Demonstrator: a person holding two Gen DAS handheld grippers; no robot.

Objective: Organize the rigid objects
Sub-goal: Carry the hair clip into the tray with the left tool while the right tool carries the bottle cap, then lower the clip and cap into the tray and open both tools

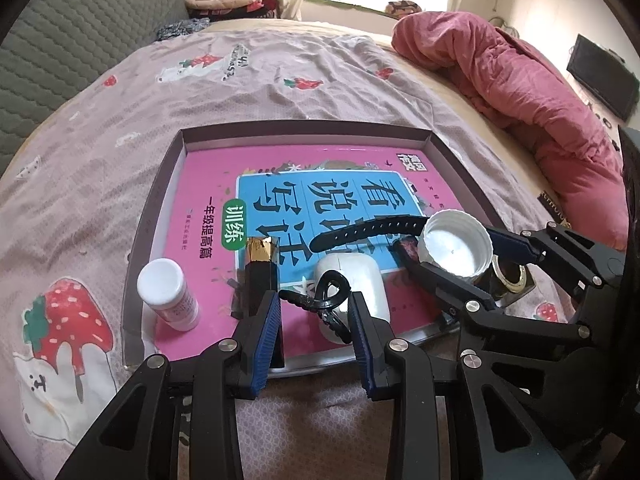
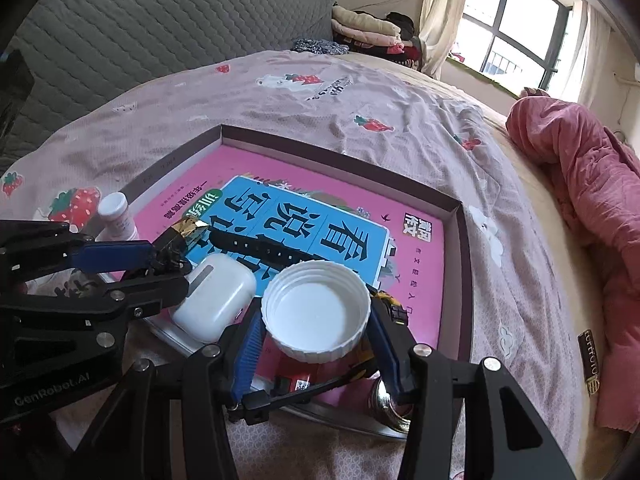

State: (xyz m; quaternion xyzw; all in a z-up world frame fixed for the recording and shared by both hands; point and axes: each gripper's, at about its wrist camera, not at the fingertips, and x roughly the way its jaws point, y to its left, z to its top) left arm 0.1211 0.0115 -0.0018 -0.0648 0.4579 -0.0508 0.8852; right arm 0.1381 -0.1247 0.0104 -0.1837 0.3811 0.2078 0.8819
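Note:
My left gripper [image 1: 314, 336] is shut on the buckle end of a black watch strap [image 1: 368, 228], which trails across the pink book [image 1: 208, 184] in a shallow grey-rimmed tray [image 1: 304, 128]. A white cap [image 2: 316, 312] sits open side up between the pads of my right gripper [image 2: 316, 322], which is shut on it over the tray's near right corner. In the right wrist view the left gripper [image 2: 168, 266] comes in from the left with the strap [image 2: 260, 248]. A white earbud case [image 1: 356, 280], a black-and-gold tube [image 1: 260, 268] and a small white bottle [image 1: 168, 296] rest in the tray.
A dark jar with a gold rim [image 1: 510, 280] stands at the tray's near right edge, under my right gripper. A small red item [image 2: 296, 376] lies below the cap. A red quilt [image 1: 520, 92] is bunched at the right, and a grey headboard [image 2: 160, 20] stands behind the bed.

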